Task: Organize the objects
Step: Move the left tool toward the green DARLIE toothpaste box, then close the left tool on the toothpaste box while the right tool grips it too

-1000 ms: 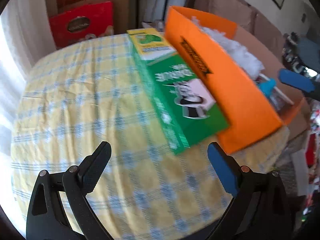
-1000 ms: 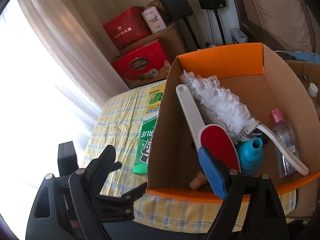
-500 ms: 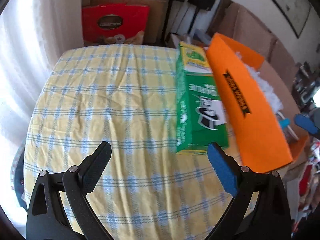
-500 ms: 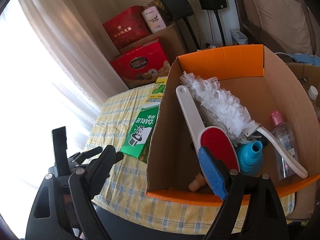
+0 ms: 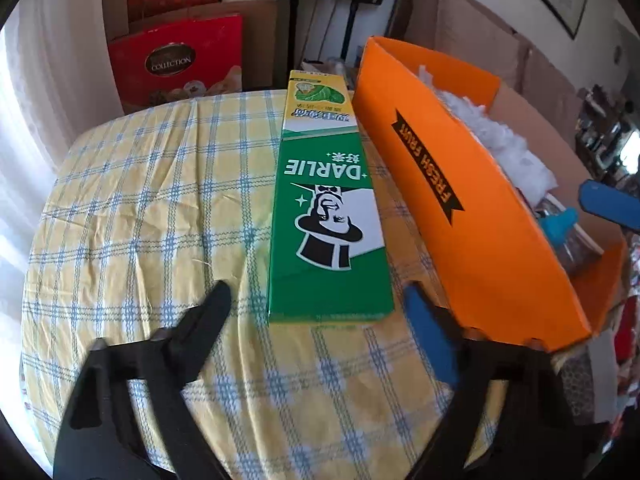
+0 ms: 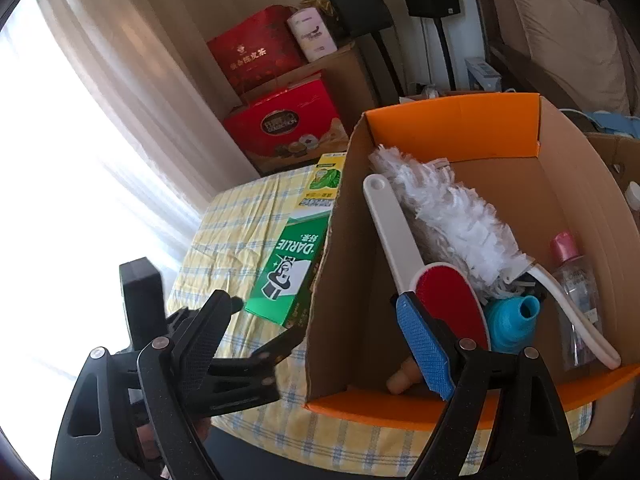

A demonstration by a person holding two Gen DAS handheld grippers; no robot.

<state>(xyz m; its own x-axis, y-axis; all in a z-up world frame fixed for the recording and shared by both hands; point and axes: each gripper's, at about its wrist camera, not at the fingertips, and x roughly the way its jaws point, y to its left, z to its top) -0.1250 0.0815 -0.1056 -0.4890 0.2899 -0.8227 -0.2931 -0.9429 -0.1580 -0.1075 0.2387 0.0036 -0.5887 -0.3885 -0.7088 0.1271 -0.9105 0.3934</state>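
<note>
Left wrist view: the left gripper, with one black finger and one blue-padded finger, points down at a table covered by a yellow cloth with a blue check. Its jaws have just been closing, yet they remain apart and grip nothing; the near end of the long green and yellow cardboard toothpaste box lies just beyond the gap between the fingertips, and no pad is seen pressing on it. The toothpaste box lies flat on the cloth, lengthwise away from the camera, just beside the outer wall of the orange cardboard fruit box; whether box and wall touch cannot be told.

Right wrist view: the right gripper hangs above the near left corner of the orange cardboard fruit box, its jaws standing wide and empty. One finger lies outside the box wall and the blue-padded finger lies over the interior. Inside the box lie a white fluffy duster, a white-handled lint brush with a red oval face, a teal plastic funnel-shaped item and a clear bottle with a pink cap. The toothpaste box appears on the cloth to the left of the box wall, and the left gripper is seen low at its near end. Red gift boxes stand beyond the table, beside a pale curtain.
</note>
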